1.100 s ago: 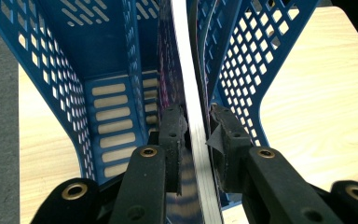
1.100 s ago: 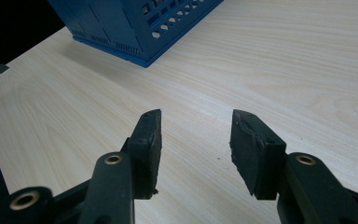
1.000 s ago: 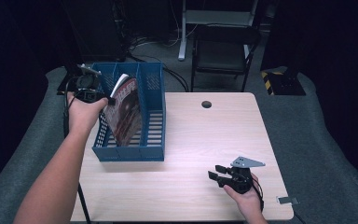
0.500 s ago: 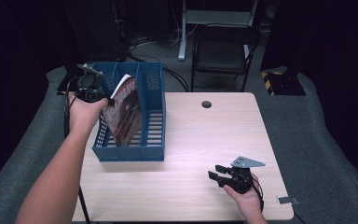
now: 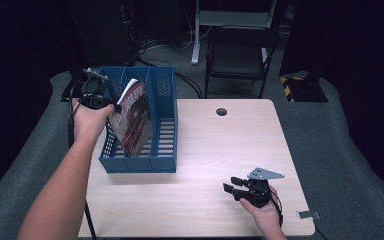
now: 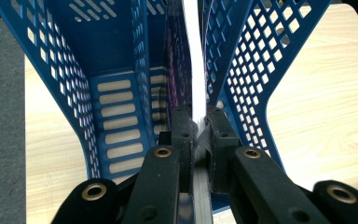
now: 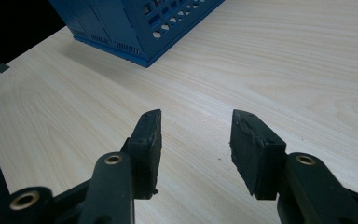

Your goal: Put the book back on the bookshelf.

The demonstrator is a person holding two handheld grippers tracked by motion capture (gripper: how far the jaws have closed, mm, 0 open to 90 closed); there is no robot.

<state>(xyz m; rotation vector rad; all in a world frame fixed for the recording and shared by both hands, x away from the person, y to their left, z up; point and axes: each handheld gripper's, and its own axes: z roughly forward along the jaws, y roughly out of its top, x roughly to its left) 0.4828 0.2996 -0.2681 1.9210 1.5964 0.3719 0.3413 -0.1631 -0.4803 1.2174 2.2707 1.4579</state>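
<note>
One magazine (image 5: pixel 132 120) clamped by left gripper (image 6: pixel 196 123); one blue rack (image 5: pixel 162 145).

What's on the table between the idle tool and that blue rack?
Nothing: the high view shows bare wood between the right tool and the blue rack.

My left gripper (image 6: pixel 196 128) is black, with two long flat arms and a round brass-coloured ring on each one. Its pads are blocky and dark. A black cable hangs from it at the far left. My right gripper (image 7: pixel 195 140) is black too, with thick pads, worn at the edges, and brass rings. A grey three-cornered plate sits on top. My forearms are bare, no sleeves.
</note>
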